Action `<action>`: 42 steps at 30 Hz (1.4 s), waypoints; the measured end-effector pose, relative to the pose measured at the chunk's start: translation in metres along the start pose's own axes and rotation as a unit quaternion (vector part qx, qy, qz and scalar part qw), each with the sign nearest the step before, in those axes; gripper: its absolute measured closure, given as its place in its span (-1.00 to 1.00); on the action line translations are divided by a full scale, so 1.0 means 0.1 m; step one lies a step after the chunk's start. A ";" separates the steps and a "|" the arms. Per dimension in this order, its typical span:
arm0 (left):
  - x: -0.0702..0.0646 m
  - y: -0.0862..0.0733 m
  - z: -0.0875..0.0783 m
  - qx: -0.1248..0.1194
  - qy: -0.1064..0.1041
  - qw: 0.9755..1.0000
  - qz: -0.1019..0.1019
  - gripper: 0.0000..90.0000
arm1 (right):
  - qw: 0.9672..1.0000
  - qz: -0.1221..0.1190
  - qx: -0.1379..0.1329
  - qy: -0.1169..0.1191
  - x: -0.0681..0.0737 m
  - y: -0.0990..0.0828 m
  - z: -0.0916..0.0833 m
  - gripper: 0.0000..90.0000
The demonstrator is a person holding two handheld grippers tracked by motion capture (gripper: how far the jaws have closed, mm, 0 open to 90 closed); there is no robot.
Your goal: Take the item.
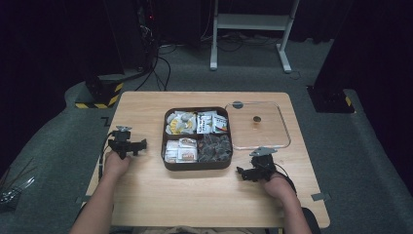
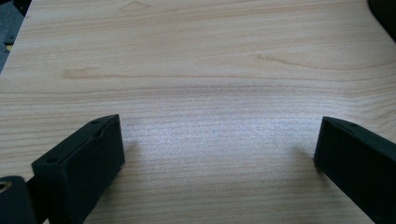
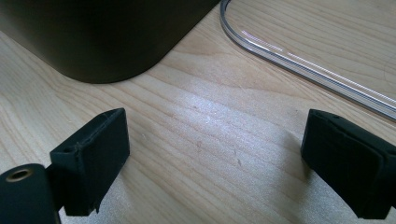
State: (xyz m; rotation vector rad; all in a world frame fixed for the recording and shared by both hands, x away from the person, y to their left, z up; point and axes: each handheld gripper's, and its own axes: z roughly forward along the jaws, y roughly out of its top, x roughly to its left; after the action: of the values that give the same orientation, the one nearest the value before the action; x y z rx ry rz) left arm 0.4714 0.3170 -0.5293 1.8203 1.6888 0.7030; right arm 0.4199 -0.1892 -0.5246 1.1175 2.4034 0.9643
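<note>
A dark brown box (image 1: 197,165) with four compartments sits in the middle of the wooden table (image 1: 195,195), between the two grippers; in the right gripper view its rounded corner (image 3: 107,42) rises just beyond the jaws. Its far left compartment holds yellow and white wrapped pieces (image 1: 179,122), the far right one white packets with red and orange print (image 1: 213,122), the near left one pale packets with reddish labels (image 1: 180,150), and the near right one dark wrapped pieces (image 1: 214,147); the printing on all of them is too small to read. Just to the box's right lies a clear lid (image 1: 258,125), flat on the table with a small dark knob (image 1: 256,119) at its centre, its transparent rim (image 3: 299,60) curving across the right gripper view. The right gripper (image 1: 255,171) rests on the table near the box's front right corner and just before the lid's near edge, its jaws spread wide with only bare wood between them. The left gripper (image 1: 127,145) rests on the table left of the box, apart from it, jaws likewise released and wide over bare wood grain (image 2: 215,135). Beyond the table, on the grey floor, stand a white metal frame (image 1: 251,29), black cables (image 1: 158,68) and a base with yellow and black hazard stripes (image 1: 100,95).
</note>
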 end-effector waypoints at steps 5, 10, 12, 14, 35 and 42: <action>0.00 0.00 0.00 0.000 0.000 1.000 0.000 -0.96 | 1.000 -0.001 0.000 0.000 0.00 0.00 0.00 -0.83; 0.01 0.00 -0.01 0.001 -0.002 1.000 0.004 -0.95 | 1.000 -0.001 0.000 0.000 0.00 0.00 0.00 -0.83; 0.03 0.03 -0.02 0.010 -0.001 1.000 0.005 -0.88 | 1.000 0.000 -0.001 0.000 0.00 0.00 0.00 -0.83; 0.03 0.04 -0.03 0.013 0.001 1.000 0.003 -0.72 | 1.000 -0.001 -0.001 0.000 0.00 0.00 0.00 -0.83; 0.05 0.21 -0.24 0.030 -0.062 0.998 -0.001 -0.53 | 1.000 0.000 0.000 0.000 0.00 0.00 0.00 -0.83; 0.02 0.28 -0.32 0.041 -0.093 0.995 0.013 -0.63 | 1.000 0.000 0.000 0.000 0.00 0.00 0.00 -0.83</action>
State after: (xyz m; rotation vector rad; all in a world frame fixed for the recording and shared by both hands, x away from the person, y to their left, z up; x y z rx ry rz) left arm 0.4689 0.3185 -0.4864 1.9041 1.5957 0.4633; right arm 0.4200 -0.1894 -0.5245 1.1176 2.4036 0.9656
